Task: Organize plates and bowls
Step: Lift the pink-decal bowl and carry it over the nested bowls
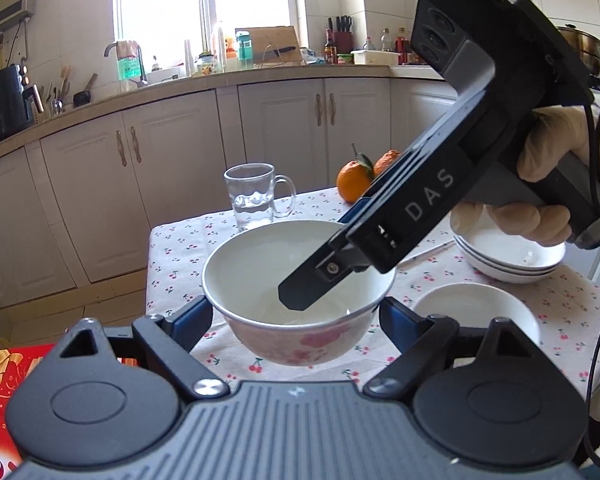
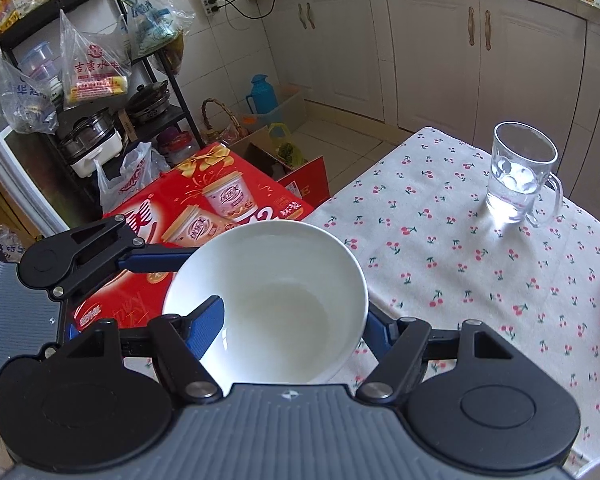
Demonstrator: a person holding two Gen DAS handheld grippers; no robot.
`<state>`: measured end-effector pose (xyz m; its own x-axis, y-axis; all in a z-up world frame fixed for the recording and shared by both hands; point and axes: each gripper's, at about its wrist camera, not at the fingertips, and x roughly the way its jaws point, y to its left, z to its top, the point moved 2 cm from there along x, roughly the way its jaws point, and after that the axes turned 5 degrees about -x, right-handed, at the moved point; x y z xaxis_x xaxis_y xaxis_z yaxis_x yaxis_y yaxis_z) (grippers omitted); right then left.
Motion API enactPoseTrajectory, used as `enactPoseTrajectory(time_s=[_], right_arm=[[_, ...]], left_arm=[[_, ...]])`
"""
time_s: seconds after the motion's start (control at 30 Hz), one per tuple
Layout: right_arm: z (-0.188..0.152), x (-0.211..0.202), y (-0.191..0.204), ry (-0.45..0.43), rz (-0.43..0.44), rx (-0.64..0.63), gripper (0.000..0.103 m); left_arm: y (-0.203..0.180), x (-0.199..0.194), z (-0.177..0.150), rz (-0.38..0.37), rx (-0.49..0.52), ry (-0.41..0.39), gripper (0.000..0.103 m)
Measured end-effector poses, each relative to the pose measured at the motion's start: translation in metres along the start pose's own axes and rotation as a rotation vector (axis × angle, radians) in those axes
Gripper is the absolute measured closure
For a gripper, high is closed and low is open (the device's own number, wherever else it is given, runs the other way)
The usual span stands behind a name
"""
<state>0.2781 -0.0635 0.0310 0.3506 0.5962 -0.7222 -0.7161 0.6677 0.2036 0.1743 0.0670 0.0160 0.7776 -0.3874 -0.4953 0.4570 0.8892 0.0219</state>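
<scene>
A table covered by a cherry-print cloth (image 1: pixel 572 304) carries a glass mug (image 1: pixel 256 196) of water, two oranges (image 1: pixel 354 182), stacked white bowls (image 1: pixel 512 260) and one small white bowl (image 1: pixel 476 312).

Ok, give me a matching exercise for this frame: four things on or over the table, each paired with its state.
Things:
1. flowered bowl
2. glass mug
3. orange
4. white bowls

States:
A. transparent, with a handle
B. nested in a stack
C. gripped by the left gripper and the right gripper
D. leafy stalk on top

Pairs: 1-C, 2-A, 3-D, 4-B
</scene>
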Motion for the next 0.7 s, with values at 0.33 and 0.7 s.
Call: enactPoseTrajectory(time_s=[0.33,0.7], right_arm=[[-0.038,-0.048,0.026,-0.032,-0.025,-0.009,0.025],[-0.085,-0.078,0.012,-0.033,-0.092,0.063,0.025]], left_arm=[[-0.04,-0.029,-0.004,-0.049,0.02,-0.012,0.013],[-0.077,-0.013,-0.01,-0.148,0.047,0.023,0.013]])
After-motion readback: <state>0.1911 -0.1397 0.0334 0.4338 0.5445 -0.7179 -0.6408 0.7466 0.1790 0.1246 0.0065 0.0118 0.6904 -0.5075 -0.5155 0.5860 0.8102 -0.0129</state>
